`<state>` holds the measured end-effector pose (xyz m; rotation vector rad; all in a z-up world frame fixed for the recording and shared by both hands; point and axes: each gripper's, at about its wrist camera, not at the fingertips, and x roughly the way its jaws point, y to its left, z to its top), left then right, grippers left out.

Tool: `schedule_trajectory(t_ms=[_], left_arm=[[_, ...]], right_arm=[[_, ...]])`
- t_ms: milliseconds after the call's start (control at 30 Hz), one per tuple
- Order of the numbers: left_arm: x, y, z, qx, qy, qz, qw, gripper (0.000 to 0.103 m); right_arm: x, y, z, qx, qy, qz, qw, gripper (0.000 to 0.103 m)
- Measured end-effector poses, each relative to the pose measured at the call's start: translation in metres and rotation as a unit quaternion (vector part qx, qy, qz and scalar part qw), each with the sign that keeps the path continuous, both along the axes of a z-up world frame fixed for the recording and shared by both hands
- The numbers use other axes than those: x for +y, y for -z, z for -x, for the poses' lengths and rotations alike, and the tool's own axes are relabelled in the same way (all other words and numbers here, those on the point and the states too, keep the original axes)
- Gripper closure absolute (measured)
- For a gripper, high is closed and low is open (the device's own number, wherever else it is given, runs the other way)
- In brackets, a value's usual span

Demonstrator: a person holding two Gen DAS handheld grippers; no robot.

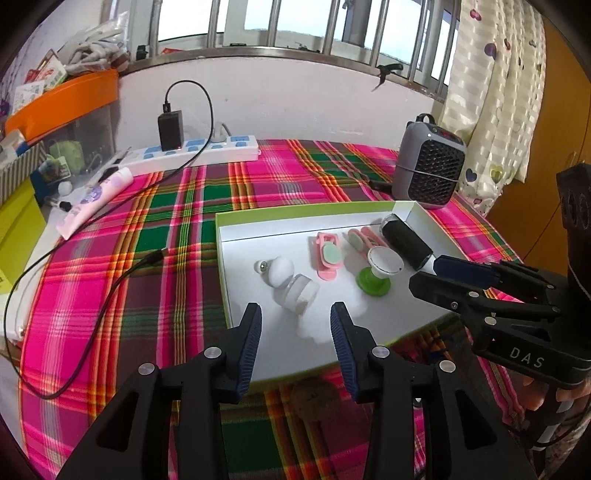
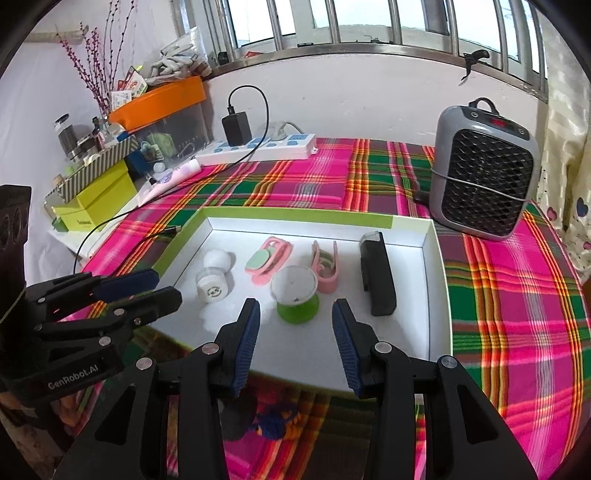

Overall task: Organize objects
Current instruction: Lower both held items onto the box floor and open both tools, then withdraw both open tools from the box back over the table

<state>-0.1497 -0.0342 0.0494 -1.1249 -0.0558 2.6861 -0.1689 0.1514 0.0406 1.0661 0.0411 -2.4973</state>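
both claws [image 1: 295, 317] [image 2: 295, 317] agape, empty, over white tray [image 2: 439, 295]; plaid cloth [image 1: 177, 229], window [image 1: 258, 18] behind.

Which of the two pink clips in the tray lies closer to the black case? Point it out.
The pink clip just beyond the green-based cup, directly beside the black case. The other pink clip lies further left, next to the white pieces.

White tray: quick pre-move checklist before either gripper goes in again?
1. Left gripper empty, jaws apart: ok.
2. Right gripper empty, jaws apart: ok.
3. All items inside the white tray: ok.
4. Green-based cup upright: ok.
5. White bottle upright: not ok, lying on its side.
6. Black case clear of the tray wall: cannot tell.
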Motion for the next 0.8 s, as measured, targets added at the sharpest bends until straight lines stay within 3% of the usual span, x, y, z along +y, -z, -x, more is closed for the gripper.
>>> schedule_trajectory(t_ms=[500,800], left_arm=[[-0.014,-0.001,-0.041,0.007,-0.010,-0.018,0.9998,0.065],[-0.011,0.014,-0.052,-0.017,0.000,-0.024,0.9996,0.062]], right_arm=[[0.019,-0.001,-0.037,0.005,0.012,0.011,1.000,0.061],[0.023,0.006,-0.050,-0.001,0.006,0.004,1.000,0.061]])
